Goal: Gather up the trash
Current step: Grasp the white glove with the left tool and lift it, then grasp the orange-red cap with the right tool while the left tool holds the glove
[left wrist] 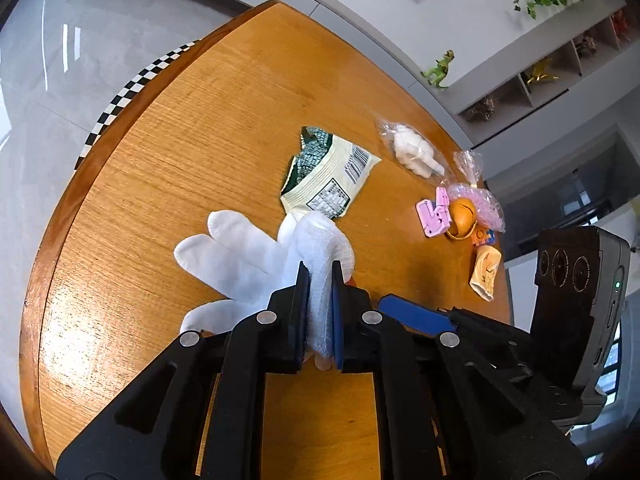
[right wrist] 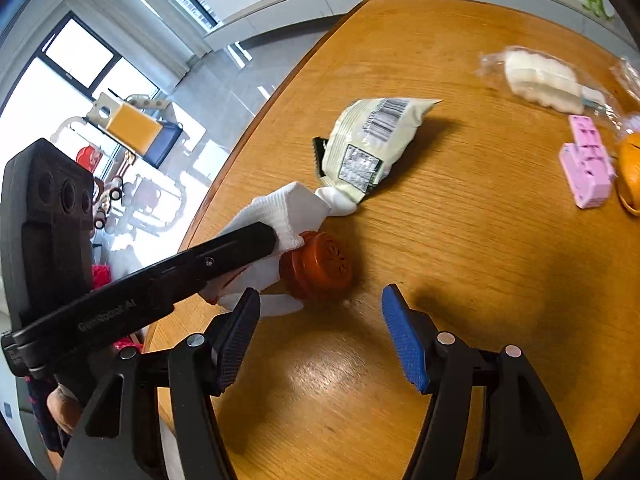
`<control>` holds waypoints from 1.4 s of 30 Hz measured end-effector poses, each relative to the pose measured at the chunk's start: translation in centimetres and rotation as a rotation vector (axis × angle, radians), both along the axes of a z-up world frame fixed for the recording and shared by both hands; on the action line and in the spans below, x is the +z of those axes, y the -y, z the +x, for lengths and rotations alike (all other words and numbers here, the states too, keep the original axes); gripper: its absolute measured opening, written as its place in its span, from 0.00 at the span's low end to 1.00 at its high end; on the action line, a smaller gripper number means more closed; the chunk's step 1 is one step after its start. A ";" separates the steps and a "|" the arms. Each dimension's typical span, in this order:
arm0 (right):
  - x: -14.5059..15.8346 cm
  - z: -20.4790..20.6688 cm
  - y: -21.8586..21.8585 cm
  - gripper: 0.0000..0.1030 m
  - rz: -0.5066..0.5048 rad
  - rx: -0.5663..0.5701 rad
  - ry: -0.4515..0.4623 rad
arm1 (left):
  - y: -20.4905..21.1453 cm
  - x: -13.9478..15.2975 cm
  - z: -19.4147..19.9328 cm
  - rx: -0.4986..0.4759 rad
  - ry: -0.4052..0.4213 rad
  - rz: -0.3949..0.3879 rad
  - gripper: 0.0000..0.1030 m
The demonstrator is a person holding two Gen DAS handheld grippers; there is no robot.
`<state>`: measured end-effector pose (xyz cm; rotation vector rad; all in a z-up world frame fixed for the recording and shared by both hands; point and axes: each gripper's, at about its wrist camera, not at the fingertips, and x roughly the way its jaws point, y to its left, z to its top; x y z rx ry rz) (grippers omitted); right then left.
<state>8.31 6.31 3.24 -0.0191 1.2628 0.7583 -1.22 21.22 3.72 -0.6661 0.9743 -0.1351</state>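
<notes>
Left tongs (left wrist: 320, 280) clenched on white glove (left wrist: 240, 256); right tongs (right wrist: 320, 336) released, snack bag (right wrist: 372, 140) at twelve o'clock on desk (right wrist: 480, 280).

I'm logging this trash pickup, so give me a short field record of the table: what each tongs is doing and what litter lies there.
surface: round wooden table
left tongs: shut on white glove
right tongs: open, nothing between the pads
near right tongs: orange-brown ribbed cap, lying against the glove
mid table: cream snack bag, barcode side up
far side: clear bag with white contents, pink block, orange round item
</notes>
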 end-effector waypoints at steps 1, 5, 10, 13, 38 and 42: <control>-0.2 0.1 -0.4 0.64 -0.005 0.001 0.004 | -0.2 0.0 0.0 0.002 -0.001 0.006 0.09; -1.0 0.7 -1.7 0.56 -0.014 0.019 -0.006 | -0.9 -0.2 -0.2 0.003 0.000 0.012 0.09; -1.2 -0.4 -2.8 0.44 -0.038 0.070 0.032 | -2.0 -0.7 -0.3 0.024 -0.013 0.012 0.09; -0.7 -1.2 -2.2 0.44 -0.038 0.076 0.047 | -1.9 -0.6 -0.4 0.019 -0.010 0.010 0.09; 6.5 -6.1 25.7 0.44 -0.017 -0.352 0.178 | 19.8 9.8 -0.4 -0.327 0.182 0.134 0.09; 7.1 -8.2 32.1 0.44 -0.027 -0.458 0.196 | 26.4 10.5 0.0 -0.440 0.199 0.132 0.09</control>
